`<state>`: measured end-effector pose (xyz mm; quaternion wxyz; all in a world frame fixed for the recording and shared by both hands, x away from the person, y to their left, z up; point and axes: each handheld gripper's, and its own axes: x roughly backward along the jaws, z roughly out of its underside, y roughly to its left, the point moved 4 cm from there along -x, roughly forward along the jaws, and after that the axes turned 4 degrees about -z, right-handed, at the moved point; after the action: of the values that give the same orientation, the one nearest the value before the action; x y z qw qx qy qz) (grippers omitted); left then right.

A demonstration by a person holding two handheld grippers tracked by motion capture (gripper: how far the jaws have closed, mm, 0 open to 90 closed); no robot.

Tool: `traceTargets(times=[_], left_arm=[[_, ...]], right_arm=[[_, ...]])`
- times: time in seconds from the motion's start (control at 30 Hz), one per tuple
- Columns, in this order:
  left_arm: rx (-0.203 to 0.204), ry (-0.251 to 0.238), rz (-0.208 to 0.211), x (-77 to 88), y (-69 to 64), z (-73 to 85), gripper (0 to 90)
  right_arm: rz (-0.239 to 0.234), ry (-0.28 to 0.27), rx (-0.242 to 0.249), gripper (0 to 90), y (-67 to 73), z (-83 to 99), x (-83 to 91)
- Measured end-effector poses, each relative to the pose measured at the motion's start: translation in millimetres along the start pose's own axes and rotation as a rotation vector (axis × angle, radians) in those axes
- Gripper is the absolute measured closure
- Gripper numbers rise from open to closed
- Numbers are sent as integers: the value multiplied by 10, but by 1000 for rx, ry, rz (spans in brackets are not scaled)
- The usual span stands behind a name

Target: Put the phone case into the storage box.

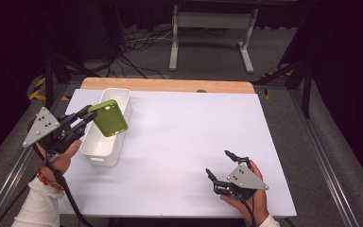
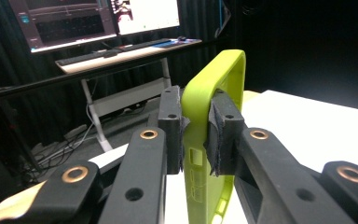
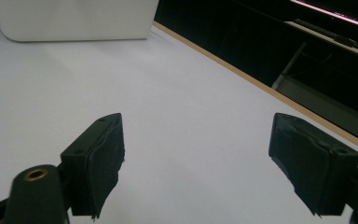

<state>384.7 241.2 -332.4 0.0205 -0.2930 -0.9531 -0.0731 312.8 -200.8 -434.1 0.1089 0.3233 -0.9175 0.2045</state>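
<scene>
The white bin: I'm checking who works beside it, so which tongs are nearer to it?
Left. The left tongs hold the green phone case right over the white bin. The right tongs stand open and empty, well across the table near its front right.

Both grippers are matte black, the left gripper (image 1: pixel 89 115) and the right gripper (image 1: pixel 220 165) each topped with a grey three-cornered plate (image 1: pixel 40 126) dotted with small dark screw holes, and a black cable (image 1: pixel 68 196) trails from each. Up close, the jaw arms carry brass-coloured rivets (image 2: pixel 148 135) and plain round holes, and the jaw tips wear rough-edged black pads (image 3: pixel 107 161). The person wears white sleeves (image 1: pixel 34 208), with a reddish beaded band (image 1: pixel 47 180) at the left wrist.
</scene>
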Motion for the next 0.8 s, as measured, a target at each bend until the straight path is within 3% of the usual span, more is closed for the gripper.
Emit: traceTargets(times=[0.17,0.4,0.8], left_arm=[[23,1,3,2,100,31,781],[34,7,-24,-7,248,79,781],[22,55,-31,-163,427,211,781]], right_arm=[[-1,3,17,198,-13,-2,10],[-3,8,12,198,-42,0,9],[-4,21,4,197,-44,3,-27]])
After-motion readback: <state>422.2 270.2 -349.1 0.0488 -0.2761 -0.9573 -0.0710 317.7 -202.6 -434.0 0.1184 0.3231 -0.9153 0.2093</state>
